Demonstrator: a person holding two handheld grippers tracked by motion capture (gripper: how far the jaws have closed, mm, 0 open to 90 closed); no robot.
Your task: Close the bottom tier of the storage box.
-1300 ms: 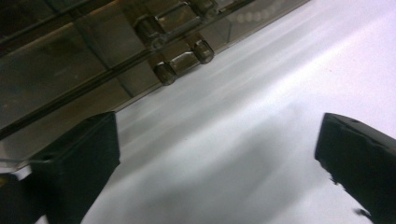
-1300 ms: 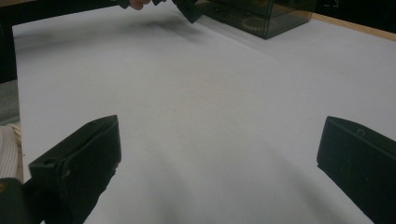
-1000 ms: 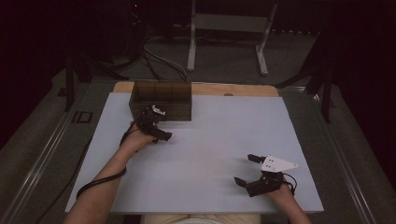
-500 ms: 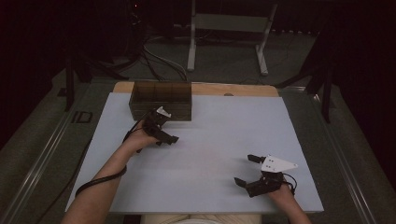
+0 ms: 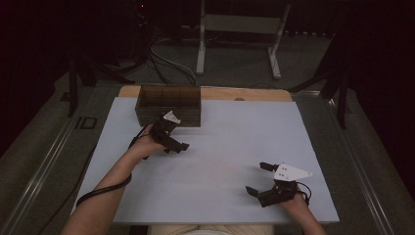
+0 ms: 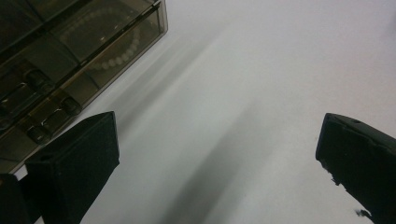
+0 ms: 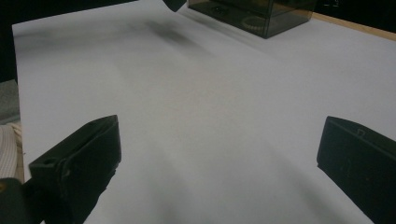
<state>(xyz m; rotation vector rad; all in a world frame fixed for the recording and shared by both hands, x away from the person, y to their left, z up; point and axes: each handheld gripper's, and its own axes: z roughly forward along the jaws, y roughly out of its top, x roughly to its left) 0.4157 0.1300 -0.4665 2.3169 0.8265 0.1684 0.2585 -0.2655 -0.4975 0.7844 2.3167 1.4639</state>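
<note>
Since a second ago the left tongs (image 5: 172,138) have drawn back from the smoky box (image 5: 168,104) and toward the middle of the surface (image 5: 230,147), while the right tongs (image 5: 262,178) have kept their place near the front edge.

Both tongs stand wide open and hold nothing. In the left gripper view the two black jaws are far apart over bare white sheet, touching nothing. In the right gripper view the jaws are just as wide, again with only white sheet between them. The person's left hand (image 5: 145,147) grips the left tongs, and a dark cable loops back along the forearm.

A pale sheet covers the surface, with a strip of wood showing along its far edge. Beyond it the room is dark, with cables on the floor and a light metal stand (image 5: 240,34).

Near the far left corner of the sheet sits the box, a translucent brown case divided into compartments, its long axis running along the far edge. Through its wall in the left gripper view a ring of pale beads (image 6: 114,44) shows in one compartment; I cannot tell what the other compartments hold.
</note>
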